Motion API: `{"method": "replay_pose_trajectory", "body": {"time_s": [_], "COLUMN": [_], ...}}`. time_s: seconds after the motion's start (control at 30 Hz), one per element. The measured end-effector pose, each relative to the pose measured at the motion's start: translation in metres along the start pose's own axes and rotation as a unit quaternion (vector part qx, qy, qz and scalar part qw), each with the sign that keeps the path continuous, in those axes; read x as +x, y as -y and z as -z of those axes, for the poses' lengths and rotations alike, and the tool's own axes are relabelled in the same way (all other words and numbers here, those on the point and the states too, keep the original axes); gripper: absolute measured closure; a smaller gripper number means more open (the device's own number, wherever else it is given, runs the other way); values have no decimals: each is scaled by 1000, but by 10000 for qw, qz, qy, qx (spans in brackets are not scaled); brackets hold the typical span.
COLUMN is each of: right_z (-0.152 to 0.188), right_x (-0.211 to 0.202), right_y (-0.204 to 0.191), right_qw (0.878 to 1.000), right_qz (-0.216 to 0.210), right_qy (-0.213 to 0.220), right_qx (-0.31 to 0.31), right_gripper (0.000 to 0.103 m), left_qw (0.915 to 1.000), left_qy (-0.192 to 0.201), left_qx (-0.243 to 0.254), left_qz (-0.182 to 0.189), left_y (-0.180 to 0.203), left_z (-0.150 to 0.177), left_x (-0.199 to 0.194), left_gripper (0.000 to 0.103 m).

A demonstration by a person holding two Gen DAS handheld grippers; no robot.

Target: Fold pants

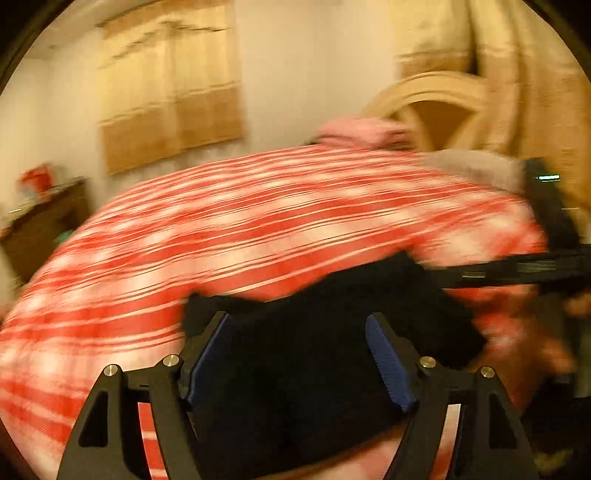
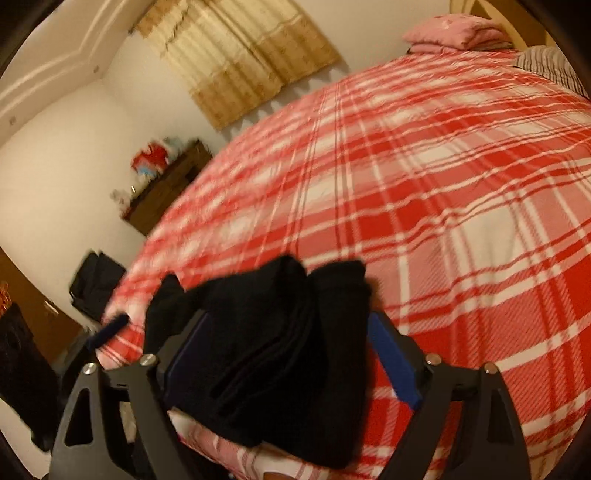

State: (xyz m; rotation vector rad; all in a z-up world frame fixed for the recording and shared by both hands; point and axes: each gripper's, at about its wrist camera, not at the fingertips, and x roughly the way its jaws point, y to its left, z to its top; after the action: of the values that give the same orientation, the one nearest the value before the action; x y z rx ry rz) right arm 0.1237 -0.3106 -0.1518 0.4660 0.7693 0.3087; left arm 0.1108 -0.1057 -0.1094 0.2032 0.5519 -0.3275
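Both grippers, left gripper (image 1: 299, 363) and right gripper (image 2: 284, 365), are sitting wide open around the black pants (image 2: 273, 354), gripping nothing, so the folds could be flopping apart on the bed (image 2: 461, 192).

You have a bed under a red-and-white plaid cover (image 2: 443, 177), with a pink pillow (image 2: 458, 31) at its far end. Beige curtains (image 2: 236, 51) hang on the white wall behind. A dark wooden dresser (image 2: 166, 192) stands beside the bed, red and white items (image 2: 153, 155) on top.

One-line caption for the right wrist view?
Open right claw straddling folded black pants on a red plaid bedspread.
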Motion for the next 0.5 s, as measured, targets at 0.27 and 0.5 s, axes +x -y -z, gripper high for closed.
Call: {"method": "replay_pose_trajectory", "body": {"time_s": [0.27, 0.5], "right_z": [15, 21], "right_x": [20, 7], "right_y": [-16, -25], "right_qw": [9979, 9969], "right_qz": [117, 264], "right_qy": [-529, -349], "right_qx": [-348, -655], "right_gripper": [54, 85], "left_qw": [9956, 9956], "left_qy": [-513, -406], "left_qx": [-633, -704], "left_qz": [-454, -463], "left_y": [-34, -35], "left_z": [26, 19], "left_x": [34, 37], "left_gripper": [27, 26]}}
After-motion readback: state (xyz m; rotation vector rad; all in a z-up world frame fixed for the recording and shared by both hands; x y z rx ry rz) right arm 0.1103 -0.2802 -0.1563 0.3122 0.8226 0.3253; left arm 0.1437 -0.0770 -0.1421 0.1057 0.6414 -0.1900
